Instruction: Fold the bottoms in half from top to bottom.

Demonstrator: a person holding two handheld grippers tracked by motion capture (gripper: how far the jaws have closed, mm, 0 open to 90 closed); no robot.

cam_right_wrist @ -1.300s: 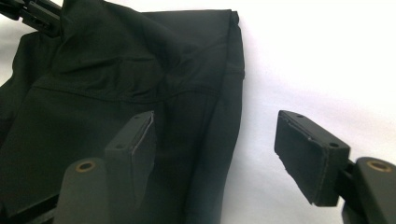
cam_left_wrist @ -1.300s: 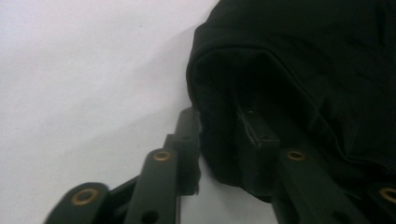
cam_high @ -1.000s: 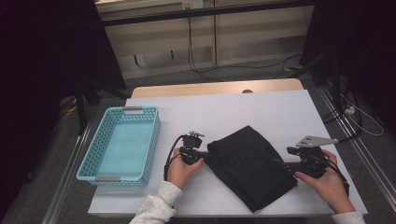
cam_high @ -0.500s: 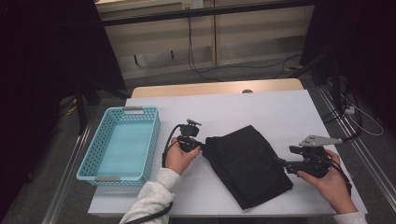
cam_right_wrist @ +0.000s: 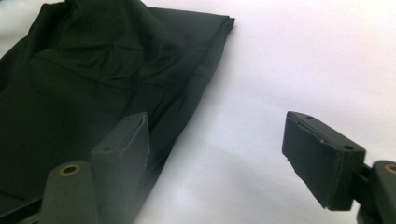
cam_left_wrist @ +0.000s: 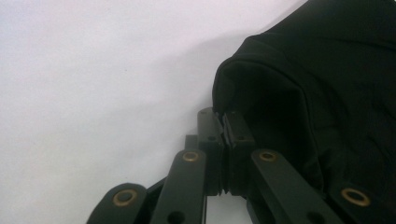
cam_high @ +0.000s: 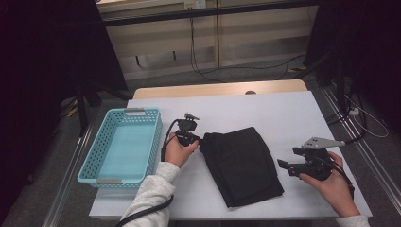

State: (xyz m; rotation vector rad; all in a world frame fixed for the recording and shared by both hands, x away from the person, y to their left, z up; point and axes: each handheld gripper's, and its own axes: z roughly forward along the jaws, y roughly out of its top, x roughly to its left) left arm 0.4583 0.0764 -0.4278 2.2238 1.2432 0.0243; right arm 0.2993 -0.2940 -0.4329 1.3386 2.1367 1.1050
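Observation:
A folded black cloth (cam_high: pixel 243 165) lies on the white table (cam_high: pixel 283 113), a little in front of its middle. My left gripper (cam_high: pixel 202 140) sits at the cloth's far left corner, shut on its edge. In the left gripper view the jaws (cam_left_wrist: pixel 224 119) are pressed together where the cloth (cam_left_wrist: pixel 327 70) bulges up beside them. My right gripper (cam_high: pixel 287 158) hovers just right of the cloth. Its jaws have just been opening, and the right gripper view shows the gripper (cam_right_wrist: pixel 217 130) with only bare table in the gap. The cloth (cam_right_wrist: pixel 93 70) lies beside its left jaw.
A light blue plastic basket (cam_high: pixel 156 142) stands at the table's left side, close to my left hand. Bare white table stretches behind and to the right of the cloth. Cables trail over the floor beyond the table's far edge.
My left hand moved away from me and slightly left, dragging the cloth's corner with it, so the cloth turned and shifted left. The right gripper stayed in place while its jaws spread wider.

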